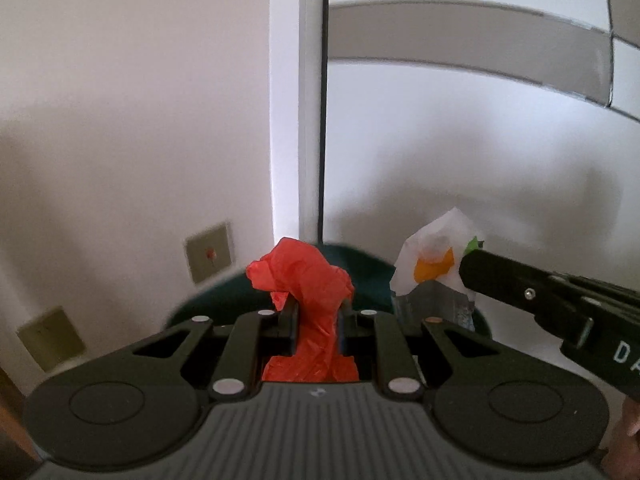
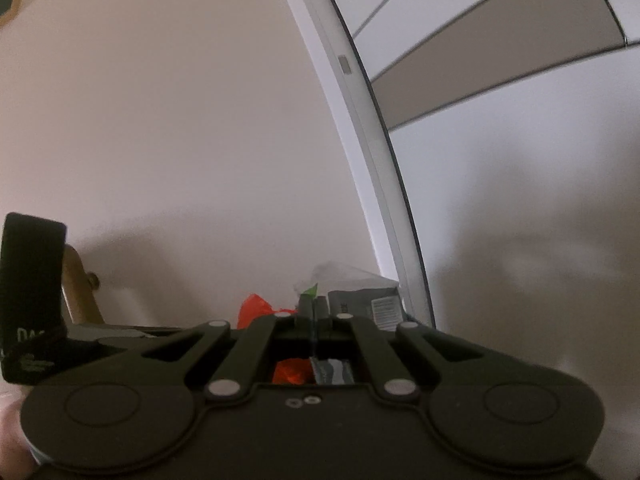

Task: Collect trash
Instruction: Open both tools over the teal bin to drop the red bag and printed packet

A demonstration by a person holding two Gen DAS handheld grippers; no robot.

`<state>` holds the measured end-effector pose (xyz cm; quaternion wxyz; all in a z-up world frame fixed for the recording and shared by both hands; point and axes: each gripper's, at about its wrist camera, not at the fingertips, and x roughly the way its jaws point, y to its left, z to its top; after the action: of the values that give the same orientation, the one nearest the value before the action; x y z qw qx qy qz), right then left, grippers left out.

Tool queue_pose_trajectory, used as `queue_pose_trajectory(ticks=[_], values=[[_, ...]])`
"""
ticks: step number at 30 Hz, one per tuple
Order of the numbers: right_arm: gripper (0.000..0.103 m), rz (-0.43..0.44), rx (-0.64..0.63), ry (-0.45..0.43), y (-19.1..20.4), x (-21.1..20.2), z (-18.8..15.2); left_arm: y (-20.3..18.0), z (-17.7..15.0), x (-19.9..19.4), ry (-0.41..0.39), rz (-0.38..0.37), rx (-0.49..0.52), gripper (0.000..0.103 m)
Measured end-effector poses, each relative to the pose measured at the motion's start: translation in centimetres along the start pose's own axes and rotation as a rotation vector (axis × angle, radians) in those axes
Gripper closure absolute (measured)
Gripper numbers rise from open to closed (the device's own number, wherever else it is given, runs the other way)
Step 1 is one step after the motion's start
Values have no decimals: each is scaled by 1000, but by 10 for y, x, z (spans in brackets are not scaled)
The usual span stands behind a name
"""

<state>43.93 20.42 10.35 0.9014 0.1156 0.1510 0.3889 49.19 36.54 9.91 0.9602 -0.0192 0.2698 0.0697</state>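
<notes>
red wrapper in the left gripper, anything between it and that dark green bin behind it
Nothing visible does. The red wrapper sits pinched in the left gripper, with the dark green bin right behind; the right gripper holds its white wrapper off to the side.

White wall (image 1: 120, 120); white door frame (image 1: 310, 120); grey-banded tile wall (image 1: 460, 36); two beige wall plates (image 1: 209, 254).

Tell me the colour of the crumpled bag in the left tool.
Red; the left wrist view shows it best.

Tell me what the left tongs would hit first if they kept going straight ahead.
Probably the dark green bin just past the red plastic scrap that the left tongs hold; beyond it stands the white wall. Depth is unclear.
</notes>
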Motion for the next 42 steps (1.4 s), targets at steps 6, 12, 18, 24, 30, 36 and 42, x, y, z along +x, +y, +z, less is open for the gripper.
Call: queue_pose_trajectory(ticks=[6,12,18,24,30,36,42], values=[[103,-16,-1,35,-3,7,-11,-1,-13,30,69,3,4,86],[99,-54,11,75,-5,22,-21,-3,-20,49,123,13,21,86],[86,-61,-8,114,-3,13,-29,-2,-24,62,163,13,21,86],[70,-87,-34,130,-5,-11,-35,2,-14,82,174,6,6,66],[60,-106,-31,131,-9,-36,-31,-7,-21,67,121,-16,4,31],[55,-118,-55,121,-9,-82,-30,-27,-21,37,87,-36,48,31],[50,-135,-68,120,-9,-128,-29,-55,-24,2,61,-72,105,30]])
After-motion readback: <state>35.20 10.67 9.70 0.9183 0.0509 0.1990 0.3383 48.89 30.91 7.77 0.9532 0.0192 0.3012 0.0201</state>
